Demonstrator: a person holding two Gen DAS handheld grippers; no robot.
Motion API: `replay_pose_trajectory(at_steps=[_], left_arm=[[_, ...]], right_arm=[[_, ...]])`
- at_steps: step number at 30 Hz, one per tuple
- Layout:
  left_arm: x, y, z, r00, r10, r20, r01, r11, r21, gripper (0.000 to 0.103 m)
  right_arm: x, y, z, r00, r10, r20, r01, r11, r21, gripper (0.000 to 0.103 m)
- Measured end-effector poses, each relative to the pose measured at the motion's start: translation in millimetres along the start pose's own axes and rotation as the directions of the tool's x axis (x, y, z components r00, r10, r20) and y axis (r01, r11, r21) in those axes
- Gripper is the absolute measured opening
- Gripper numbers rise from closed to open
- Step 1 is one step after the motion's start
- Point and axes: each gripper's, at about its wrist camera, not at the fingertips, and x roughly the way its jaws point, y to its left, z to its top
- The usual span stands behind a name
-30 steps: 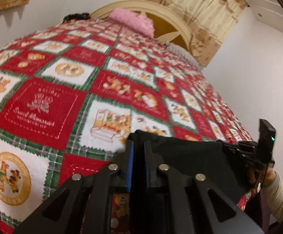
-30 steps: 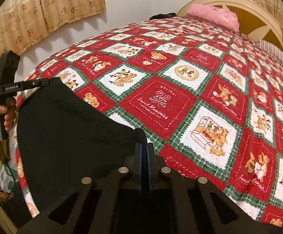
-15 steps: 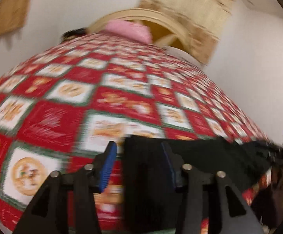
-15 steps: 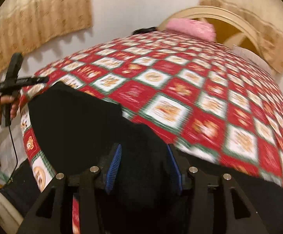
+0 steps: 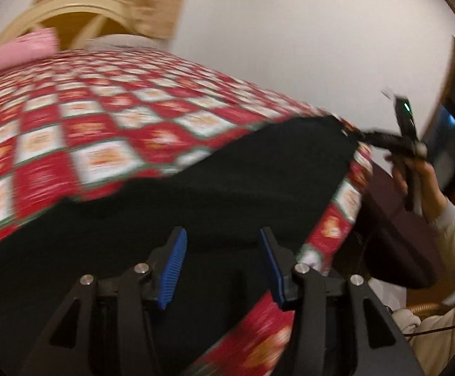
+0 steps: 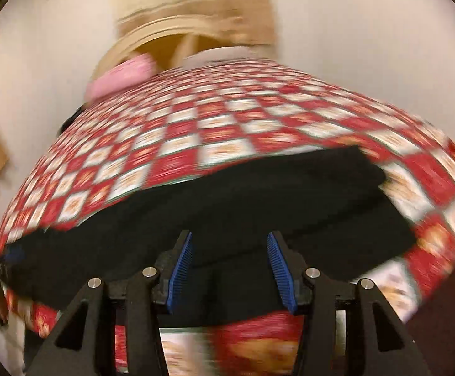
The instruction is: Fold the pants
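The black pants (image 5: 227,188) lie flat on the near edge of a bed with a red, white and green patchwork quilt (image 5: 102,119). My left gripper (image 5: 224,268) is open and empty, its blue pads apart just above the black cloth. In the left wrist view my right gripper (image 5: 396,144) shows at the pants' far right corner, held by a hand. In the right wrist view my right gripper (image 6: 232,269) is open and empty over the pants (image 6: 243,200), which spread across the quilt (image 6: 227,131). Both views are blurred by motion.
A pink pillow (image 5: 23,50) and a cream arched headboard (image 5: 80,6) stand at the far end of the bed. White walls and a beige curtain (image 6: 196,3) lie behind. A dark piece of furniture (image 5: 393,228) sits beside the bed at right.
Both grippers were shut on the black pants a second ago; both have opened and let go. Both cameras have swung sideways, and the pants now lie spread on the quilt.
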Motion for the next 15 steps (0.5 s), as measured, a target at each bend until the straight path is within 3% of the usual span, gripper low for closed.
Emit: replay_pose_trajectory(at_steps=[2,6,12,15], left_arm=[[22,-23,6,0.996,-0.081,-0.039,0.082,0.996,0.032,0.047],[47,-53,15,0.989,-0.123,-0.08,0.13,0.987,0.093,0.046],[75,-72,17,0.987,-0.076,-0.139,0.099,0.982,0.164,0.046],[79,-73,17,0.989,-0.04,-0.143,0.066,0.98,0.187,0.046]], right_arm=[[-5,-28,0,0.999,-0.026,0.019,0.024,0.996,0.084,0.051],[-7,-61,-4,0.999,-0.03,0.027,0.024,0.983,0.182,0.052],[-5,-87,2,0.999,-0.031,0.042,0.021,0.974,0.227,0.052],[-3,-96,7,0.998,-0.019,0.059,0.004,0.97,0.242,0.058]])
